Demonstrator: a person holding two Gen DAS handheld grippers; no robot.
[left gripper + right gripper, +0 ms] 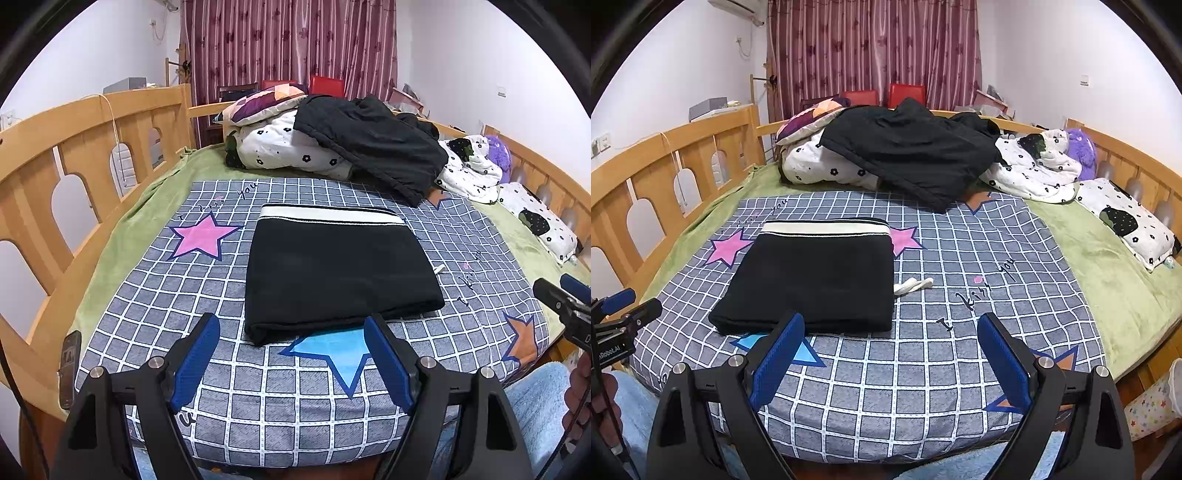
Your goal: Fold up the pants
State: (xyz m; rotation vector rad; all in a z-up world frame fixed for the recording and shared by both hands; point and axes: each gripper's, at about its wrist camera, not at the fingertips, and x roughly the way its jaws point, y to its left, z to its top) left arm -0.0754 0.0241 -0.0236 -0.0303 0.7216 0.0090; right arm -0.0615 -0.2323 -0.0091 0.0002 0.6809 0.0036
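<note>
- i see the black pants (pixel 341 269) folded into a neat rectangle, lying flat on the checked blanket (pixel 280 413) in the middle of the bed.
- white waistband (pixel 328 213) sits at the far edge of the fold; the thick folded edge faces me.
- a white drawstring end (pixel 913 285) pokes out from the pants' right side and rests on the blanket.
- my left gripper (pixel 293 358) hangs just short of the near edge of the pants, jaws wide, nothing between the blue pads (pixel 195 363). no contact with the cloth that i can see.
- my right gripper (pixel 890 363) hangs over the blanket to the right of the pants' near corner, jaws spread wide and empty.
- in the right wrist view the left pad overlaps the near edge of the pants; i cannot tell if it touches.
- pink star (pixel 201 236) shows beside the pants on the left; blue star (pixel 332 354) lies just below the near edge, partly under it.
- a loose pile of dark clothes (pixel 373 144) lies on flowered bedding (pixel 284 147) at the far end, well apart from the folded pants.
- wooden bed rail (pixel 44 155) runs along the left; green sheet (pixel 1108 266) shows around the blanket.
- a phone (pixel 70 369) rests at the left edge of the mattress.
</note>
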